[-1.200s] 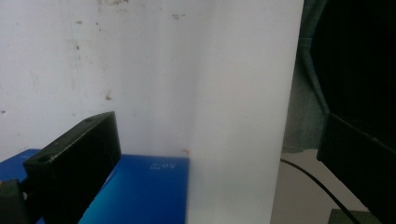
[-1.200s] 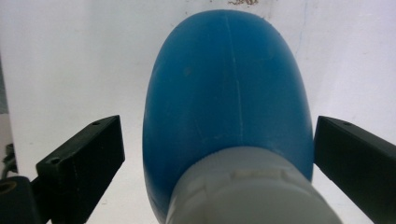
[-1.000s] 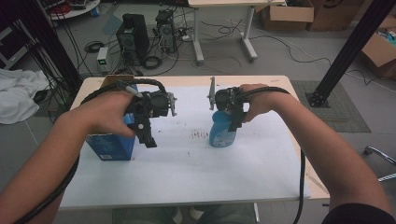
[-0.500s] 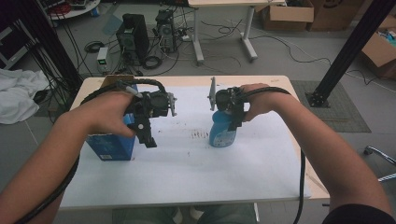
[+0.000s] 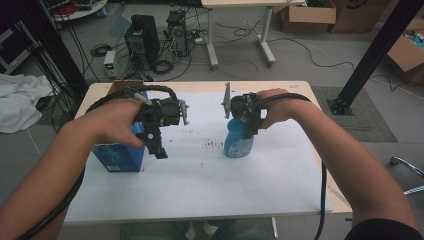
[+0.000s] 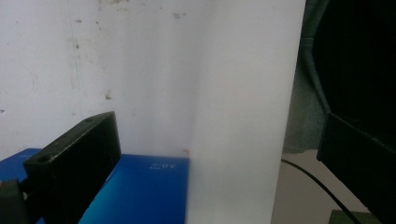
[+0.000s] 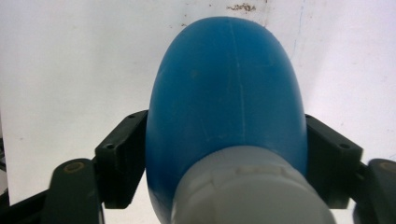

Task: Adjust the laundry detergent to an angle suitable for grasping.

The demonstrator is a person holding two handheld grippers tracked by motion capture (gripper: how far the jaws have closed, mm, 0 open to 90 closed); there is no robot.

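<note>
A blue bottle (image 5: 236,146) with a grey cap (image 7: 252,196) stands upright on the white sheet near the table's middle. My right gripper (image 5: 241,131) reaches down over its top. Its jaws have just been closing and now press on both sides of the bottle's (image 7: 224,93) shoulder. A blue box (image 5: 117,157) stands at the left of the sheet. My left gripper (image 5: 156,148) hangs just above the box's right side, pointing down. Its jaws stand wide open (image 6: 215,163), with only the blue box's corner (image 6: 140,186) and the white sheet below them.
The white sheet (image 5: 200,175) covers most of the wooden table (image 5: 300,87) and bears a few dark specks (image 5: 214,145). Beyond the table are computer towers (image 5: 142,37), cables, a desk leg (image 5: 265,35) and a black post (image 5: 370,55). White cloth (image 5: 20,105) lies at the left.
Both hands keep their places. Neither the box nor the bottle has shifted in the high view.
</note>
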